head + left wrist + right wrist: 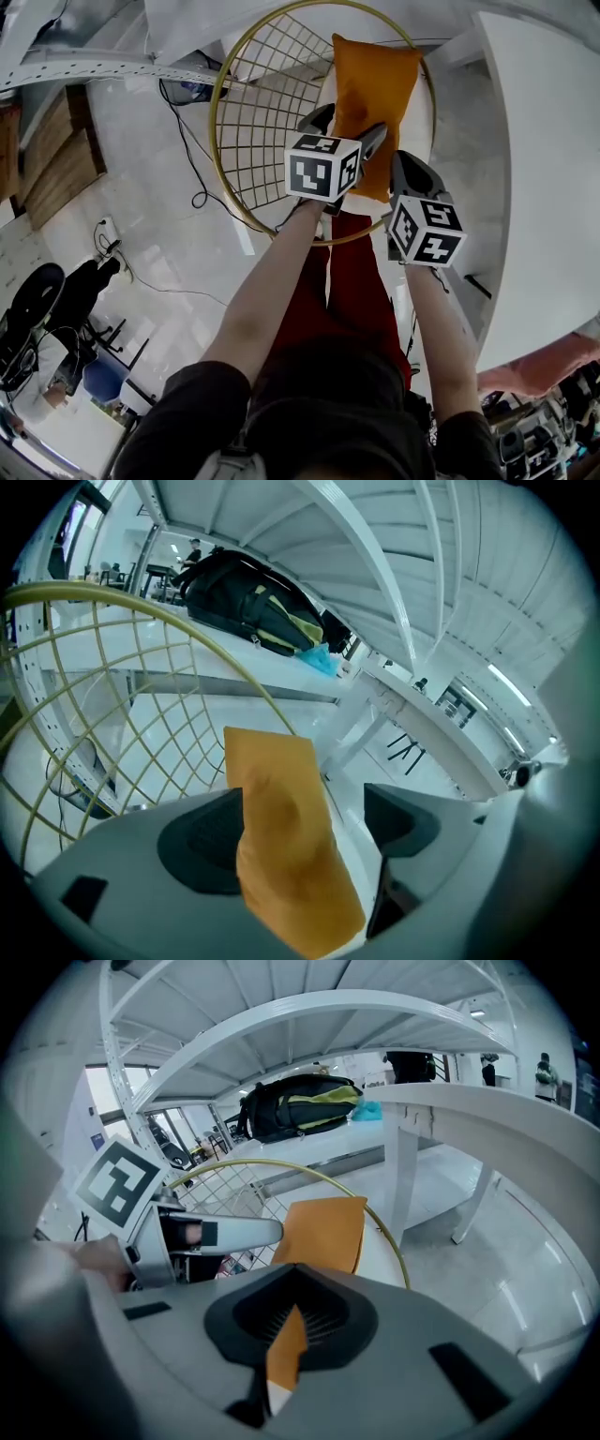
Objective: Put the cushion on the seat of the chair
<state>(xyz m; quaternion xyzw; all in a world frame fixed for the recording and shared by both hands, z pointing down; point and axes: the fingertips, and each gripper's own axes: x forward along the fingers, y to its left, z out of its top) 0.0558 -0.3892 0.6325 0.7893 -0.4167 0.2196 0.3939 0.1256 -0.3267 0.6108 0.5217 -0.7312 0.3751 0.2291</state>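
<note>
An orange cushion (375, 94) hangs upright over the round chair, whose gold wire back (246, 131) curves behind its white seat (423, 120). My left gripper (347, 127) straddles the cushion's lower left part. In the left gripper view the cushion (281, 836) rests against the left jaw, with a gap to the right one, so the left gripper (300, 832) is open. My right gripper (405, 169) sits at the cushion's lower right. In the right gripper view the right gripper (291, 1321) is shut on a fold of orange fabric, and the rest of the cushion (323, 1227) rises beyond it.
A white table (544, 141) curves along the right of the chair. A black backpack (300, 1101) lies on a white shelf behind. Black cables (192, 169) trail over the pale floor to the left. The person's red trousers (352, 272) are just below the chair's rim.
</note>
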